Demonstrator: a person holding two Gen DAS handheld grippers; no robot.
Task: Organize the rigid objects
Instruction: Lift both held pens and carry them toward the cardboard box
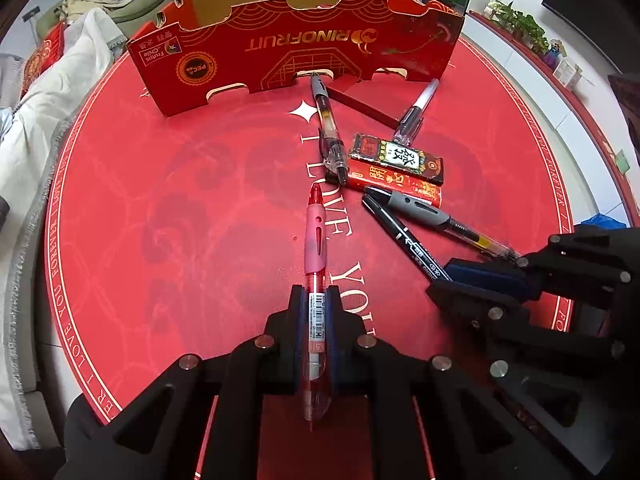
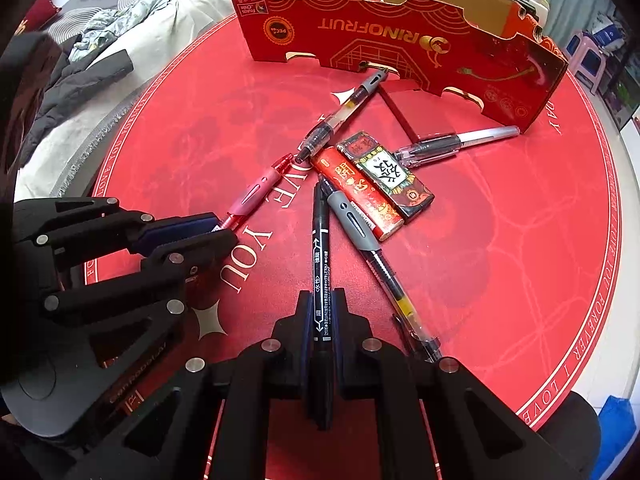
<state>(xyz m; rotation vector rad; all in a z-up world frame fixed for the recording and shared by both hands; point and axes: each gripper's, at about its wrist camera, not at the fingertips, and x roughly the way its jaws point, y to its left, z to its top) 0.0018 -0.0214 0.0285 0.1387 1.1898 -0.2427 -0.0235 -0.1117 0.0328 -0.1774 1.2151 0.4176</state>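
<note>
My left gripper (image 1: 316, 296) is shut on a red pen (image 1: 316, 236) that points toward the far side of the red round table mat (image 1: 180, 200). My right gripper (image 2: 322, 300) is shut on a black marker (image 2: 321, 248); it also shows in the left wrist view (image 1: 452, 280). A grey-grip pen (image 2: 360, 228) lies beside the marker. A clear pen with a grey cap (image 1: 328, 128) and a white-ended pen (image 1: 416, 112) lie further off. Two small boxes, one red (image 2: 356, 192) and one dark (image 2: 384, 172), lie side by side among the pens.
A red RINOFRUT cardboard tray (image 1: 304, 40) stands open at the far edge of the mat. A flat dark red box (image 1: 368, 100) lies in front of it. Cloth and clothing (image 1: 48, 120) lie off the table's left side.
</note>
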